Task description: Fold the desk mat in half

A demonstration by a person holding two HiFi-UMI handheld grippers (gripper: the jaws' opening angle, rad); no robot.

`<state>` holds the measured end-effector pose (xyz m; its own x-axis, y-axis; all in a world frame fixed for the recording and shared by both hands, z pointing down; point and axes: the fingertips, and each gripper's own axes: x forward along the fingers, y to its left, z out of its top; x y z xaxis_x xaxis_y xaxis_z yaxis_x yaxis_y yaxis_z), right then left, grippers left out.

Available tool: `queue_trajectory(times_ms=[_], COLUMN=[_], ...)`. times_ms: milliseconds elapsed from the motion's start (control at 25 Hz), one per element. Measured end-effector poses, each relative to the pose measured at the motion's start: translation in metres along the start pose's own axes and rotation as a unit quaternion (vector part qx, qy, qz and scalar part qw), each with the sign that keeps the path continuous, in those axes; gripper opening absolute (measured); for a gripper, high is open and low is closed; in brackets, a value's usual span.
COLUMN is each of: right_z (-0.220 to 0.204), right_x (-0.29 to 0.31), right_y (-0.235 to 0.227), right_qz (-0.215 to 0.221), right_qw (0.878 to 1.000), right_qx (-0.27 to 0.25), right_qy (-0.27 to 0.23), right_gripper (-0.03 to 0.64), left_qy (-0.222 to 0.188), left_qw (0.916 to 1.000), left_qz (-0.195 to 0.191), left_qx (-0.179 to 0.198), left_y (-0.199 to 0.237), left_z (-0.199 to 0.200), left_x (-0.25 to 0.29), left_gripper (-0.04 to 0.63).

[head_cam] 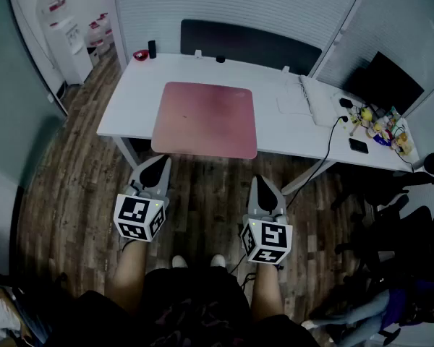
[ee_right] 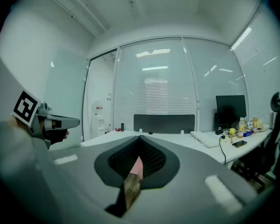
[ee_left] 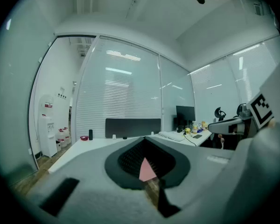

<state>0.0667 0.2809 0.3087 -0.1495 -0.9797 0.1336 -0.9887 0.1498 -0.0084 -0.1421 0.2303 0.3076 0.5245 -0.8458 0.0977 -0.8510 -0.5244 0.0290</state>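
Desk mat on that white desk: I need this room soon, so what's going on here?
A person stands in front of the white desk with a tool in each hand. The pink desk mat lies flat and unfolded on the desk, reaching its near edge. The left tool and the right tool are both shut and empty, held short of the desk and pointed toward the mat. Neither touches it, so the folding has not started yet.

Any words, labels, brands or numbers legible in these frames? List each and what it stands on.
None can be read.
Water dispenser: red label, too small and blurred to read.
Left tool: black-and-white square markers only, no words.
Right tool: the same, markers only.
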Motion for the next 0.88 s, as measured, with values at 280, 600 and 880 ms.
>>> queue_trajectory(times_ms=[280,600,880], right_z=[-0.001,0.003,-0.003], right_x=[0.002,0.004,0.0], right_y=[0.005,0.007,0.013], right_qz=[-0.003,-0.013,-0.031], right_qw=[1.0,1.0,0.999], right_qx=[-0.004,-0.01,-0.006], right_qy=[0.003,0.0,0.004], right_gripper=[0.006,0.006,0.006], left_qy=[-0.001,0.008,0.011], left_qw=[1.0,0.9998,0.9996], left_qz=[-0.007,-0.017,-0.026], left_qx=[-0.002,0.001,-0.003], left_y=[0.004,0.01,0.021], left_z=[0.002,-0.001,-0.009], left_x=[0.0,0.003,-0.004], left_gripper=[0.001,0.002,0.002])
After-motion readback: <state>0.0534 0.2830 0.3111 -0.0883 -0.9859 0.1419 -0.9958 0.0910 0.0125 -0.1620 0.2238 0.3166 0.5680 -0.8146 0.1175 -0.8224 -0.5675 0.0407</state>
